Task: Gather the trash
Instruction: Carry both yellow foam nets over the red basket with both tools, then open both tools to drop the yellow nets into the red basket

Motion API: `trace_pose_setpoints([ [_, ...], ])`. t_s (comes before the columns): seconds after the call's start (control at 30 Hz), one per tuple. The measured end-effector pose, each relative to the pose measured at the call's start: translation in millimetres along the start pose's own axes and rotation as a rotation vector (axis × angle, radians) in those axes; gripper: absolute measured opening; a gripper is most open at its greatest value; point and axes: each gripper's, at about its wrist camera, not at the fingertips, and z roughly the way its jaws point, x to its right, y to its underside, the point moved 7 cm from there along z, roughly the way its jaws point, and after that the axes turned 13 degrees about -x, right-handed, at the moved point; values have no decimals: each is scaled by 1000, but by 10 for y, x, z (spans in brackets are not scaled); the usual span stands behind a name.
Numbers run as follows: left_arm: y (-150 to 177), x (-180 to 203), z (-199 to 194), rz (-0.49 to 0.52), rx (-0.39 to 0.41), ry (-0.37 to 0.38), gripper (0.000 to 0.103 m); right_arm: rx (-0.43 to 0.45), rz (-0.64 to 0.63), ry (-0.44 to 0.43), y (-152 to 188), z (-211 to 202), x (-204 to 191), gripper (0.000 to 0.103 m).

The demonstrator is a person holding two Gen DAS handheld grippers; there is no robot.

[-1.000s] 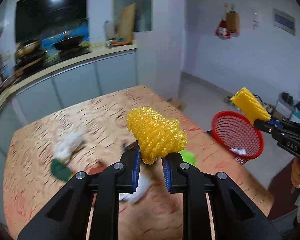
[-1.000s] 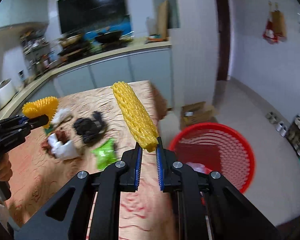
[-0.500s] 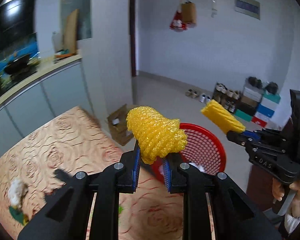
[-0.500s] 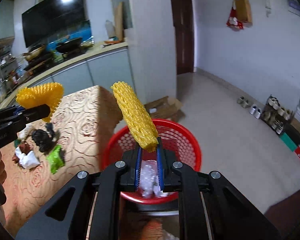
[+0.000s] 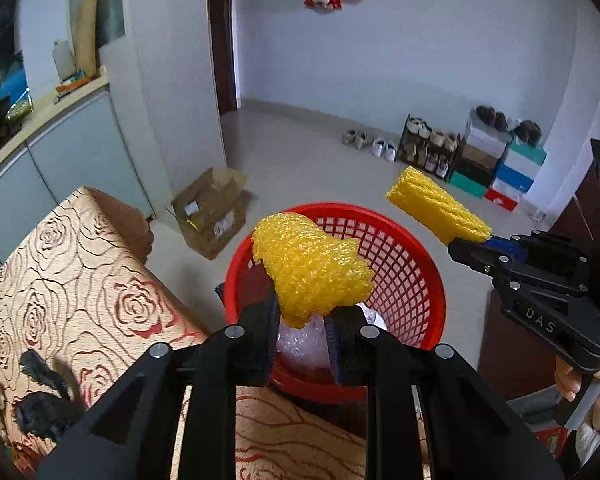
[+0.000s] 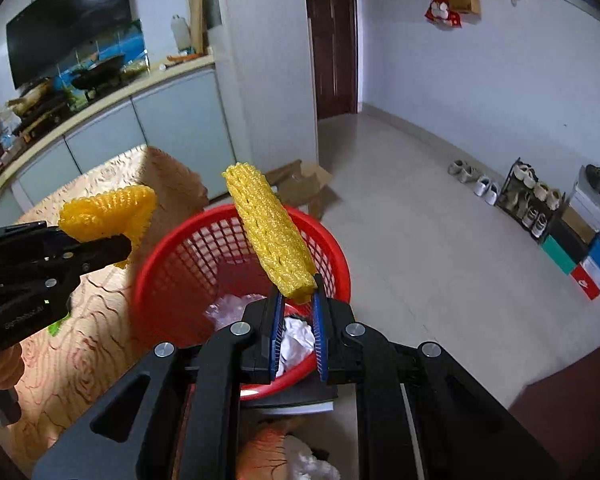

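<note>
- Left wrist view: the left gripper (image 5: 302,320) has its fingers clamped on a crumpled yellow foam net (image 5: 310,270), held over the red basket (image 5: 416,268) beside the surface's (image 5: 80,280) edge; clear plastic (image 5: 300,344) lies inside the basket.
- Right wrist view: the right gripper (image 6: 297,312) pinches a long yellow foam sleeve (image 6: 270,234) above the basket (image 6: 172,264), which holds clear plastic (image 6: 230,306) and white paper (image 6: 298,340).

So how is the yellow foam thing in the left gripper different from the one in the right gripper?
The left gripper holds a wide, bunched-up foam net shaped like a lumpy cone. The right gripper holds a foam sleeve that is long, narrow and straight, leaning left. Both are yellow mesh foam, pinched at one end above the red basket.
</note>
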Motion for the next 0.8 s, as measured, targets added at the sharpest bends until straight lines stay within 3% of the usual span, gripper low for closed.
trace_pose_setpoints([
  [0.17,-17,11,152,5,-34,2,22,-28,-8,3,12,135,-8,14],
  [0.27,-28,7,192,4,-47,8,30,-53,-17,-8,24,215,-50,16],
  [0.33,-15,-16,202,-6,-55,16,45,-69,-23,-16,32,261,-76,18],
  [0.4,-8,-27,176,-13,-47,12,50,-83,-22,-22,60,305,-85,28],
  [0.5,3,-62,127,-12,-37,-4,57,-91,-21,-24,84,325,-94,33],
  [0.8,24,-141,-46,-38,-6,9,67,-78,5,-42,134,219,-114,42],
])
